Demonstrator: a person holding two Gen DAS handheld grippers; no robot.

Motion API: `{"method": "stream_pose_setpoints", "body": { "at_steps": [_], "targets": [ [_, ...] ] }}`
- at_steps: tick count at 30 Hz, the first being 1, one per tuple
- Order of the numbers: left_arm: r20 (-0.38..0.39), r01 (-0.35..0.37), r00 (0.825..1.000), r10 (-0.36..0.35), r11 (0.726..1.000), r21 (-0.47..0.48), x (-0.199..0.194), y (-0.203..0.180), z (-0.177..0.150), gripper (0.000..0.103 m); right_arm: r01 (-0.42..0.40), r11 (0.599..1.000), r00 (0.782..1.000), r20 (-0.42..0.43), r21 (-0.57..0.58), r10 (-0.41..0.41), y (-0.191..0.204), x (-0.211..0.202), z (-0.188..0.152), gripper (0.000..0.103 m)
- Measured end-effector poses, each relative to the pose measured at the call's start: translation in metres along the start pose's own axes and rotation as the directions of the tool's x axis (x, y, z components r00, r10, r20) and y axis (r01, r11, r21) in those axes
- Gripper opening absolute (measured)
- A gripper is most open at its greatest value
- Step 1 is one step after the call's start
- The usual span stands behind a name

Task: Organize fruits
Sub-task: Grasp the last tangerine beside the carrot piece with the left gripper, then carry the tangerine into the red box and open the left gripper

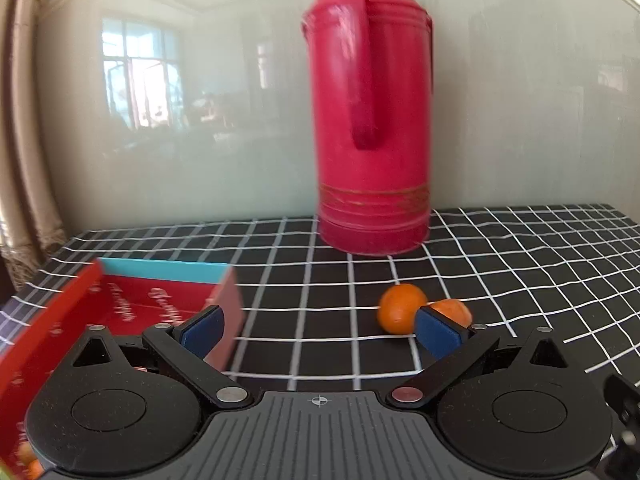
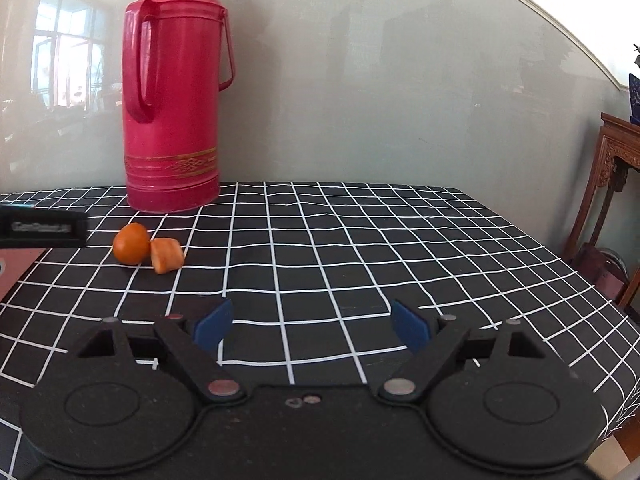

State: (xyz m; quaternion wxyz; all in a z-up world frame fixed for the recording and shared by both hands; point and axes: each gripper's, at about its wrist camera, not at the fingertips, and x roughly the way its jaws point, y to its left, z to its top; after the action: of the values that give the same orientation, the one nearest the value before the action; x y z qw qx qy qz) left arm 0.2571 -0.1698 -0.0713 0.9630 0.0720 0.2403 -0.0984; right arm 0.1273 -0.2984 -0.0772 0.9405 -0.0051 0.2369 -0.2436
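You have two orange fruits on the checked tablecloth (image 2: 360,240), touching side by side near its back left part, well short of the back edge. The left one, a round tangerine (image 2: 131,243), sits whole and smooth. The right one, a squat orange fruit (image 2: 167,255), lies tipped with a flat face turned toward you. The open red box (image 1: 132,304) sits at the left edge, with small orange fruits (image 1: 28,458) inside its near end.

left wrist: low, near, slightly blurred | right wrist: further back | shared: flask (image 1: 372,120), oranges (image 2: 131,243)
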Motion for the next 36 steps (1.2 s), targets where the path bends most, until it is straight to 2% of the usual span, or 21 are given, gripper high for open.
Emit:
{"method": "stream_pose_setpoints", "body": {
  "at_steps": [9, 18, 22, 27, 30, 32, 36],
  "targets": [
    [-0.045, 0.025, 0.999, -0.026, 0.999, -0.02, 0.04, -0.024, 0.008, 0.096, -0.005, 1.0, 1.0, 0.007, 0.001, 0.005, -0.005, 0.001, 0.0, 0.08],
    [-0.1, 0.02, 0.995, -0.025, 0.998, -0.051, 0.071, -0.031, 0.009, 0.092, 0.061, 0.998, 0.998, 0.006, 0.032, -0.061, -0.016, 0.0, -0.001, 0.08],
    [-0.112, 0.043, 0.992, -0.052, 0.996, -0.08, 0.075, -0.031, 0.007, 0.089, 0.082, 0.996, 0.996, 0.018, 0.029, -0.082, -0.017, -0.001, 0.0, 0.08],
    [-0.112, 0.092, 0.989, -0.101, 0.992, -0.083, 0.075, -0.038, 0.003, 0.072, 0.106, 0.994, 0.994, 0.022, 0.025, -0.107, -0.019, -0.001, -0.002, 0.08],
    [-0.108, 0.125, 0.985, -0.134, 0.988, -0.088, 0.071, -0.04, 0.001, 0.056, 0.1, 0.995, 0.995, 0.022, 0.026, -0.101, -0.019, -0.003, -0.002, 0.08],
    [-0.105, 0.154, 0.981, -0.162, 0.985, -0.083, 0.068, -0.042, 0.001, 0.042, 0.098, 0.995, 0.995, 0.027, 0.023, -0.099, -0.018, -0.003, -0.001, 0.08],
    [-0.095, 0.16, 0.981, -0.166, 0.985, -0.067, 0.063, -0.044, -0.002, 0.041, 0.093, 0.995, 0.995, 0.025, 0.022, -0.093, -0.016, -0.002, -0.001, 0.08]
  ]
}}
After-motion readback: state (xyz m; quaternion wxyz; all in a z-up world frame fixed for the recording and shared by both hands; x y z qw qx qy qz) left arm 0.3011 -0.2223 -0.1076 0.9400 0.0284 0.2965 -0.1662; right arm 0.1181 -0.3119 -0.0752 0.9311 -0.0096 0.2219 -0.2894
